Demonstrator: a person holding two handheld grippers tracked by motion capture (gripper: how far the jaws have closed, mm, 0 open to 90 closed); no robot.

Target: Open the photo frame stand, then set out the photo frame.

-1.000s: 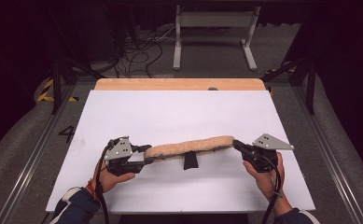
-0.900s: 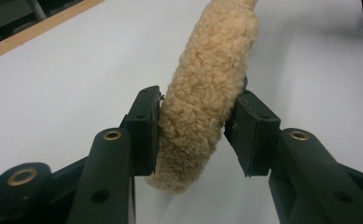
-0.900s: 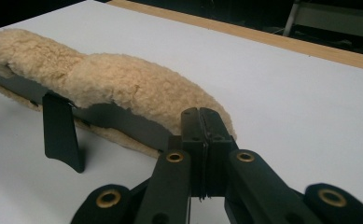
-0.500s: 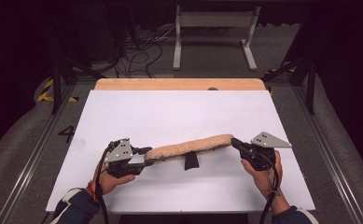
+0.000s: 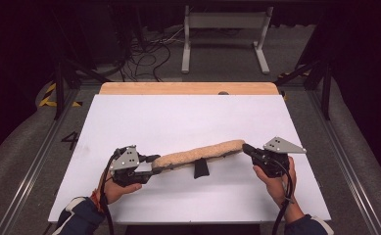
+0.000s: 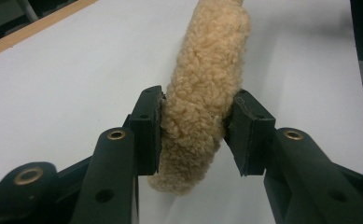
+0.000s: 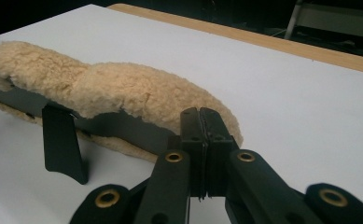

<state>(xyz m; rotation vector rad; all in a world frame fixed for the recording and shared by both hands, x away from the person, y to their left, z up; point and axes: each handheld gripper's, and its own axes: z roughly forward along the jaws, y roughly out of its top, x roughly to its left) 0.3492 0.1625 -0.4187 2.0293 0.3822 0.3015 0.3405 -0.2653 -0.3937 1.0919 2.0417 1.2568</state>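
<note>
A long tan fleece pad (image 5: 198,152) with a black lining stretches between my two grippers over the white table top (image 5: 188,117). My left gripper (image 5: 154,164) is shut on its left end. In the left gripper view the jaws squeeze the fleece pad (image 6: 207,93) from both sides around my left gripper's own midpoint (image 6: 200,126). My right gripper (image 5: 247,149) meets the pad's right end. In the right gripper view my right gripper (image 7: 200,121) has its jaws pressed together at the black edge of the fleece pad (image 7: 123,88). A black tab (image 5: 201,169) hangs from the pad's middle down to the table.
A wooden strip (image 5: 188,88) runs along the table's far edge. Beyond it on the floor stand a pale metal frame (image 5: 225,34) and loose cables (image 5: 144,49). Metal rails (image 5: 36,161) flank the table on both sides.
</note>
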